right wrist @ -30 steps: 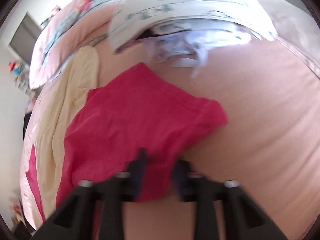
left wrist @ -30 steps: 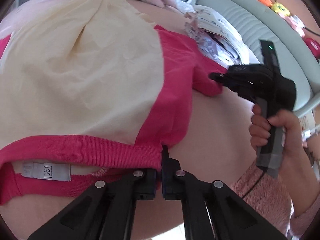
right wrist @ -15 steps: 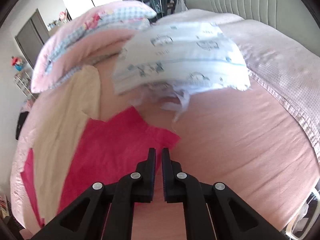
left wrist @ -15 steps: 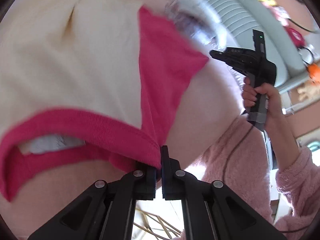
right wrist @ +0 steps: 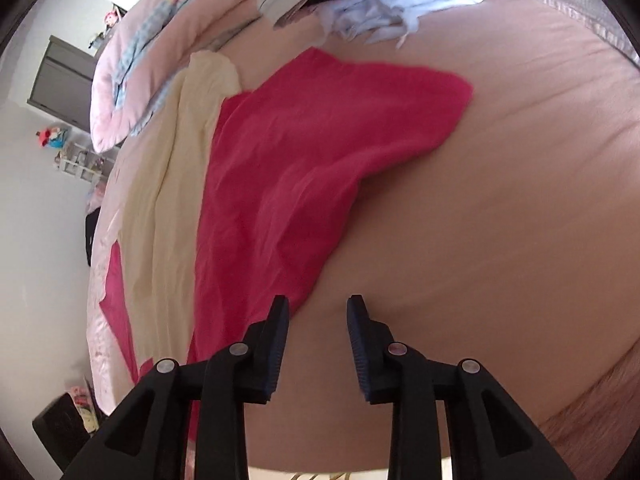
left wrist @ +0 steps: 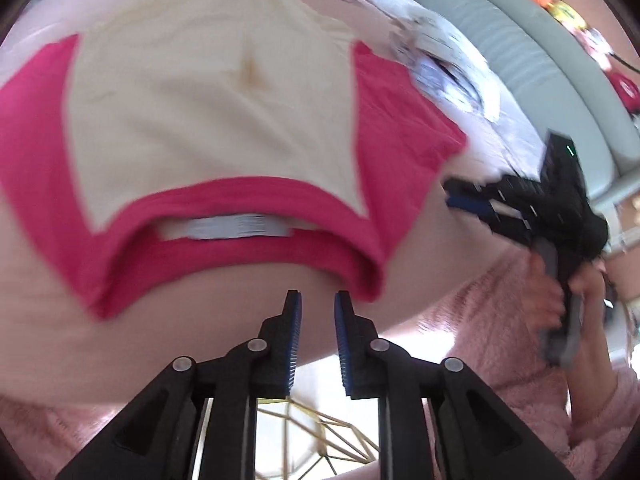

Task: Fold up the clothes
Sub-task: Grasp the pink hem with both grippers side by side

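A cream shirt [left wrist: 208, 112] with red sleeves and a red collar [left wrist: 240, 248] lies flat on the pink bed [left wrist: 180, 328]. My left gripper [left wrist: 317, 300] hovers just below the collar, jaws opening, nothing between them. In the left wrist view the right gripper [left wrist: 456, 194] sits by the tip of the red right sleeve [left wrist: 404, 120], held by a hand in a pink sleeve. In the right wrist view my right gripper [right wrist: 318, 306] is over the bed beside the lower edge of the red sleeve [right wrist: 296, 168]. Its jaws are opening and empty, and the left finger [right wrist: 276, 320] overlaps the sleeve edge.
A heap of white and light-blue printed clothes [right wrist: 376, 4] lies at the far side of the bed, next to a pink quilt [right wrist: 132, 64]. A grey padded headboard [left wrist: 532, 60] runs along the right. A gold wire frame [left wrist: 320, 432] shows below the bed edge.
Both grippers have let go of the shirt and parted their jaws. The collar now lies flat above the left gripper. The right gripper has come back down beside the red sleeve.
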### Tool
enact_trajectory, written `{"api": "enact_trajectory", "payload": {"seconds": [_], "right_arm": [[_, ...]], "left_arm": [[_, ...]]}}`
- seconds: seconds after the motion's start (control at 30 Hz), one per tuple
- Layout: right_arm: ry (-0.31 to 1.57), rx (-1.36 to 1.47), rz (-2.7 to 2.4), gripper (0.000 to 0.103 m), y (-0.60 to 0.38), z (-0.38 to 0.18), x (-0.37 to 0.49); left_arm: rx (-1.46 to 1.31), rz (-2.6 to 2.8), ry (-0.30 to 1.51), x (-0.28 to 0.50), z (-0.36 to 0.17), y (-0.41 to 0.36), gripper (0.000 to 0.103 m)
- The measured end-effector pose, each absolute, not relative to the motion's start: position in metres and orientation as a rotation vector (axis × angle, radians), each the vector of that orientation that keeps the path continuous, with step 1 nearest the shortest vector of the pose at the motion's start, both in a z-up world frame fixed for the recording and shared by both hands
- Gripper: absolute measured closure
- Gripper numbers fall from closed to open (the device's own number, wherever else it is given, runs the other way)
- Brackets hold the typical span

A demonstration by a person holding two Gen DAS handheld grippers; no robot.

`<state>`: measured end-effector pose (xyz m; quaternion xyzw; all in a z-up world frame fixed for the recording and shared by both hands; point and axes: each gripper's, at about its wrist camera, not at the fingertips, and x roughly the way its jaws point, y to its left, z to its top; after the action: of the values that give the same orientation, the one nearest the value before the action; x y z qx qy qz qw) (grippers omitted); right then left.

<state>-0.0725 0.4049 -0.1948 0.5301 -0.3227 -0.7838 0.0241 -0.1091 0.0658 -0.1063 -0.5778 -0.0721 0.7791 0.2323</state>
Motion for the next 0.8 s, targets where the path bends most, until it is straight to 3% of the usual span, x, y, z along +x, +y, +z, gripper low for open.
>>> {"api": "enact_trajectory", "payload": {"seconds": [0.1, 0.13, 0.17, 0.23, 0.27, 0.43, 0.57, 0.73, 0.8], "right_arm": [[-0.988, 1.659, -2.361, 0.074, 0.369, -0.2, -0.062], [-0.964, 1.668, -2.357, 0.074, 0.357, -0.2, -0.059], [-0.941, 1.677, -2.352, 0.073, 0.346, -0.201, -0.056], [-0.888, 1.676, -2.347, 0.061, 0.326, -0.2, -0.055], [-0.862, 1.67, -2.346, 0.052, 0.318, -0.199, -0.055], [-0.947, 1.683, -2.335, 0.051, 0.301, -0.209, -0.052], [-1.122, 1.659, -2.323, 0.044, 0.298, -0.217, -0.046], [-1.021, 1.634, -2.39, 0.048, 0.287, -0.209, -0.068], [-0.99, 1.624, -2.445, 0.068, 0.287, -0.209, -0.067]], "left_arm": [[-1.623, 2.284, -0.452, -0.112, -0.104, 0.007, 0.087], [-1.627, 2.324, -0.574, -0.113, -0.107, -0.016, 0.081], [-1.628, 2.347, -0.661, -0.113, -0.112, -0.032, 0.068], [-1.626, 2.389, -0.84, -0.113, -0.122, -0.066, 0.056], [-1.623, 2.388, -0.894, -0.114, -0.126, -0.076, 0.055], [-1.557, 2.32, -1.074, -0.129, -0.147, -0.099, 0.055], [-1.531, 2.304, -1.057, -0.146, -0.152, -0.092, 0.055], [-1.493, 2.312, -1.065, -0.161, -0.151, -0.095, 0.055], [-1.466, 2.319, -1.088, -0.163, -0.152, -0.098, 0.056]]}}
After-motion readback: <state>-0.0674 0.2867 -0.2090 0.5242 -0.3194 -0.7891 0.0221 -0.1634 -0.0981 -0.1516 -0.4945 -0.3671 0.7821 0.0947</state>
